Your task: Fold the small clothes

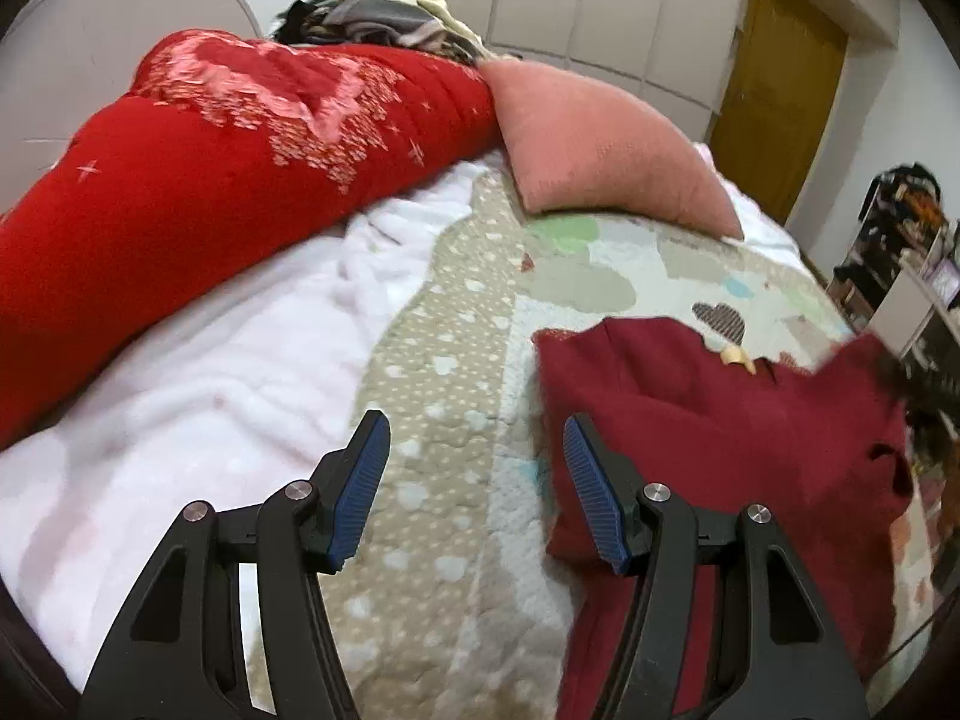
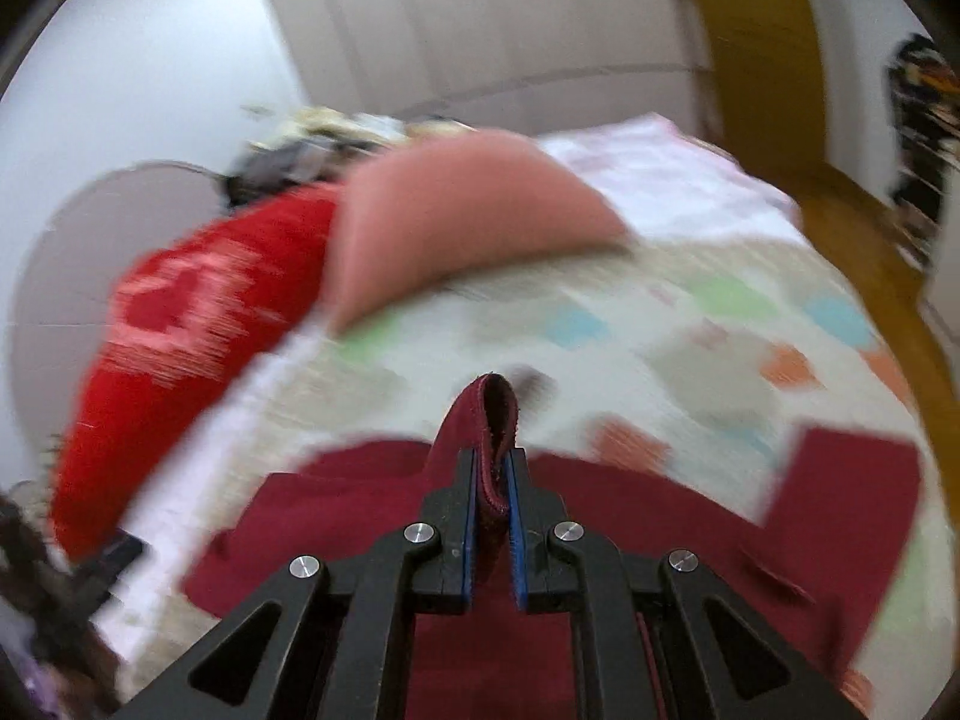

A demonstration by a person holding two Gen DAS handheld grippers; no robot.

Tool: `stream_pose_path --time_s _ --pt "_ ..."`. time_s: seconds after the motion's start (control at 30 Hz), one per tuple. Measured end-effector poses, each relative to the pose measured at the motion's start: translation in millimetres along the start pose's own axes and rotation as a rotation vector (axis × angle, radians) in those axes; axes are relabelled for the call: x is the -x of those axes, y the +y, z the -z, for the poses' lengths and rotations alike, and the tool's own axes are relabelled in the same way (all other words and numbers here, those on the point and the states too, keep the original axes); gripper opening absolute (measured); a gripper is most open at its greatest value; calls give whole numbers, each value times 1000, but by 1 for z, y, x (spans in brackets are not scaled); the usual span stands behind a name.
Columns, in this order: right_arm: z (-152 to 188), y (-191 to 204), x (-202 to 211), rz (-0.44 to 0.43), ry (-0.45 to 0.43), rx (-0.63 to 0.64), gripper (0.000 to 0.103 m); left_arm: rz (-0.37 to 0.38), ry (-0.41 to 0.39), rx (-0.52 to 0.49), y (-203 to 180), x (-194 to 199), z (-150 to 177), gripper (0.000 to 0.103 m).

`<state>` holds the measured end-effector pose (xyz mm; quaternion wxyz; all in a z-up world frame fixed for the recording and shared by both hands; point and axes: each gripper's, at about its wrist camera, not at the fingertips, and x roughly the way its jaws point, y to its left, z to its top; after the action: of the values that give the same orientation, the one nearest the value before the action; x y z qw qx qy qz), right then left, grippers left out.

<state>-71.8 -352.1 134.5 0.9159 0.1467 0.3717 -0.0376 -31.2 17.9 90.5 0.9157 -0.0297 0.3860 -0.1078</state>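
A dark red garment [image 1: 708,420] lies spread on the patterned quilt [image 1: 456,324] of a bed, with a small cream tag near its collar. My left gripper [image 1: 477,456] hovers open above the quilt at the garment's left edge, and its right finger overlaps the cloth with nothing between the pads. In the blurred right wrist view, my right gripper [image 2: 493,468] is shut on a pinched fold of the dark red garment [image 2: 336,510]. A loop of hem sticks up past the fingertips, and the cloth trails below.
A red quilted blanket [image 1: 180,192] and a pink pillow [image 1: 600,144] lie at the head of the bed, with a pile of clothes [image 1: 384,12] behind. A white fleece sheet [image 1: 198,372] covers the left side. A wooden door [image 1: 774,96] stands at the right.
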Motion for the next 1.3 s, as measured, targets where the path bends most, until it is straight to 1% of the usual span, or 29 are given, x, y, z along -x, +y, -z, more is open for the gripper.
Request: stream_pose_path --time_s 0.07,0.1,0.13,0.2,0.23,0.27,0.3,0.33,0.37,0.4,0.43,0.47,0.53,0.57,0.63,0.7,0.77,0.8,0.83,0.87,0.9,0.93,0.97,1.03,1.1,1.13,1.2,1.27,1.3 --pt "12 -30 -4 72 37 -30 8 0 18 -4 -7 -13 -1 61" --pt "20 -45 -13 103 71 -55 8 -6 27 -2 -10 -20 0 61" --pt "24 -53 -19 115 102 -61 8 -11 36 -4 -11 -24 0 61" --pt "31 -63 -36 165 197 -51 8 -8 56 -10 -15 -33 4 61" --pt "33 -63 -35 174 212 -43 9 -8 59 -13 -18 -35 6 61" --pt "32 -62 -31 175 203 -30 14 -12 64 -24 -19 -37 8 61" --pt "28 -58 -22 192 172 -11 20 -22 69 -33 -20 -40 10 61" --pt "26 -52 -15 208 139 6 40 -40 79 -42 -19 -44 12 61" --pt "22 -46 -7 209 95 20 54 -51 88 -45 -19 -48 14 61" --pt "18 -35 2 178 46 31 58 -64 106 -49 -17 -54 16 61" --pt "13 -20 8 108 13 48 60 -75 124 -51 -16 -59 19 61" --pt "9 -4 8 33 11 72 60 -79 141 -50 -15 -64 22 61" --pt "4 33 -6 -124 63 145 60 -72 170 -47 -12 -74 28 61" --pt "5 49 -16 -161 85 179 60 -72 169 -51 -12 -75 30 61" --pt "9 85 -43 -184 127 286 60 -73 157 -65 -13 -75 31 61" --pt "18 108 -74 -186 185 384 60 -67 153 -70 -12 -76 32 61" --pt "25 114 -95 -200 250 423 60 -58 154 -64 -10 -78 33 61" --pt "29 113 -104 -208 284 431 60 -54 155 -60 -9 -80 32 62" --pt "32 112 -110 -206 303 432 53 -53 155 -58 -9 -80 32 62" --pt "35 108 -114 -206 312 432 41 -54 154 -57 -9 -80 31 62" --pt "36 105 -113 -212 303 436 35 -54 153 -57 -9 -80 31 62" --pt "38 105 -110 -222 298 441 17 -54 149 -53 -9 -79 30 62" --pt "38 107 -107 -223 291 452 10 -55 138 -43 -7 -77 29 62" --pt "37 116 -89 -185 233 516 9 -58 89 -4 -3 -68 26 62" --pt "32 119 -72 -158 167 546 8 -53 52 22 1 -62 22 62" --pt "30 116 -64 -143 137 549 8 -51 44 30 2 -61 20 62" --pt "25 111 -60 -95 99 547 8 -46 55 33 2 -64 20 62" --pt "25 102 -71 -15 109 516 8 -43 85 21 -1 -70 23 62" --pt "28 96 -80 4 132 493 8 -46 90 13 -2 -72 24 62"
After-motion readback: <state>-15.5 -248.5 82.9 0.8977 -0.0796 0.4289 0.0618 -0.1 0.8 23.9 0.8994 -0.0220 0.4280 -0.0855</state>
